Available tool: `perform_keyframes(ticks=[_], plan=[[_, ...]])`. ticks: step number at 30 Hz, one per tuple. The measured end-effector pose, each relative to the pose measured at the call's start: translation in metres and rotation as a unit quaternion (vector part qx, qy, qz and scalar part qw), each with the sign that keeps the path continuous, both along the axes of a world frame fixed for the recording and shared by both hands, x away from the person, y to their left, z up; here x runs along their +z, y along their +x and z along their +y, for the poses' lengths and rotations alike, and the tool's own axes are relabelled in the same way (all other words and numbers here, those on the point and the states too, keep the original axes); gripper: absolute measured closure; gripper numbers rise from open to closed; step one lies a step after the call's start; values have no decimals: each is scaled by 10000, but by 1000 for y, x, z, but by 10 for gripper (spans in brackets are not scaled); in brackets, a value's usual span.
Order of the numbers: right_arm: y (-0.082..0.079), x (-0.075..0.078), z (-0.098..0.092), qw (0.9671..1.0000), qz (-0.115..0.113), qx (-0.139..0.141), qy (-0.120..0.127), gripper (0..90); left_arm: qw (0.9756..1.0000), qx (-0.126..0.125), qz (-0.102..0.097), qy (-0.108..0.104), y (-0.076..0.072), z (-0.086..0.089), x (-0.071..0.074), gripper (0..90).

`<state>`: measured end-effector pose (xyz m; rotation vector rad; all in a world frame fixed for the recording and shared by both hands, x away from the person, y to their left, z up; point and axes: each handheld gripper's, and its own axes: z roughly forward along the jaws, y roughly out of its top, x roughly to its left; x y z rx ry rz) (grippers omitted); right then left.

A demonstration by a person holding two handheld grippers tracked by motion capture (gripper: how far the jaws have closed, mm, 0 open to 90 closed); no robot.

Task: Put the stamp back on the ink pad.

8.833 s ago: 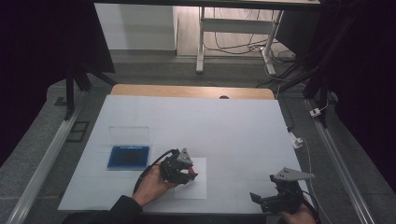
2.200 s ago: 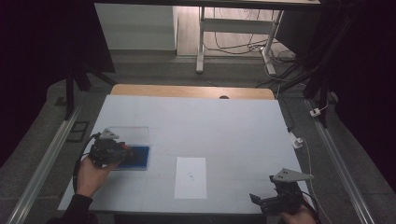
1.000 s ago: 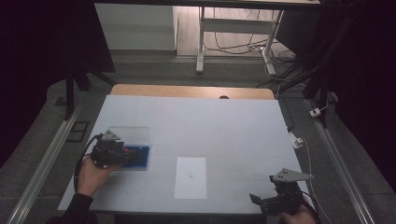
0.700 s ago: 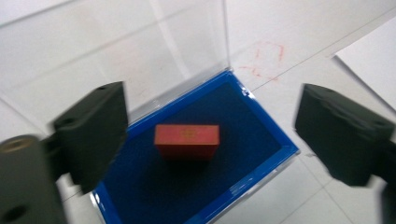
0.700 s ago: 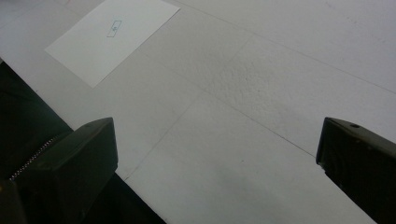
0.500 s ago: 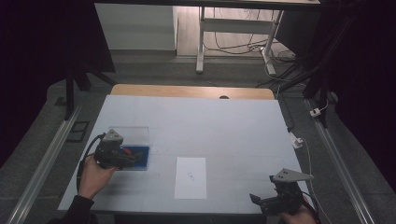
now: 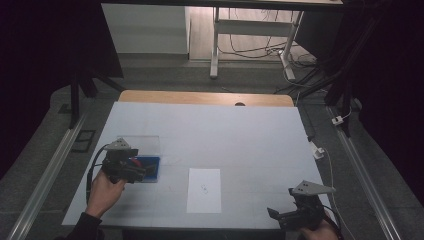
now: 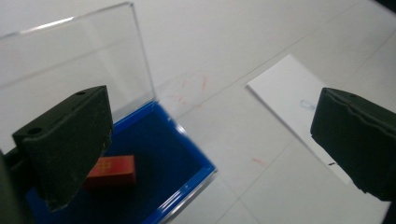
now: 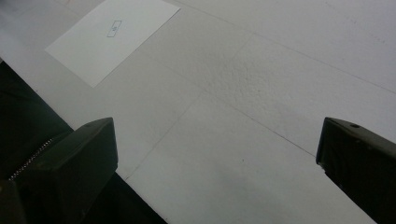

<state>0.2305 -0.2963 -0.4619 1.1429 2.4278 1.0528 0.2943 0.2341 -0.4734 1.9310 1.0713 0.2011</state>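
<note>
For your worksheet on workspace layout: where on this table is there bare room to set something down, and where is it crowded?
Free: the far half of the table, and the stretch right of the paper sheet. Crowded: the near-left, where the left gripper hovers open over the blue case holding a red block.

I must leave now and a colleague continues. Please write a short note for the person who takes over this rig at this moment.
Left tongs: open, empty, over the blue box.
Right tongs: open, empty, at the table's near edge.
Red stamp lies in the box; its clear lid stands open.
Paper lies at the middle, with a small mark on it.
Done: stamp in box. Left, probably: shut the lid.
</note>
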Motion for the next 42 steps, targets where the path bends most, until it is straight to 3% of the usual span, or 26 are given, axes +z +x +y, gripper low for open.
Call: perform_keyframes(ticks=[3, 9, 14, 20, 42], plan=[[0, 0, 0, 10000, 10, -15, 8, 0, 9999, -54, 50, -155, -3, 0, 3, 0], [0, 0, 0, 10000, 5, -16, 8, 0, 9998, -184, -41, -113, -14, -2, 13, 0], [0, 0, -1, 10000, 18, -45, 46, 0, 9996, -211, -72, -196, -25, 0, 18, 0], [1, 0, -2, 9999, 18, -71, 85, 0, 9996, -253, -88, -56, -39, -1, 20, 0], [1, 1, -3, 9999, 52, -88, 125, 0, 10000, -78, 32, 22, -83, 20, 9, 0]])
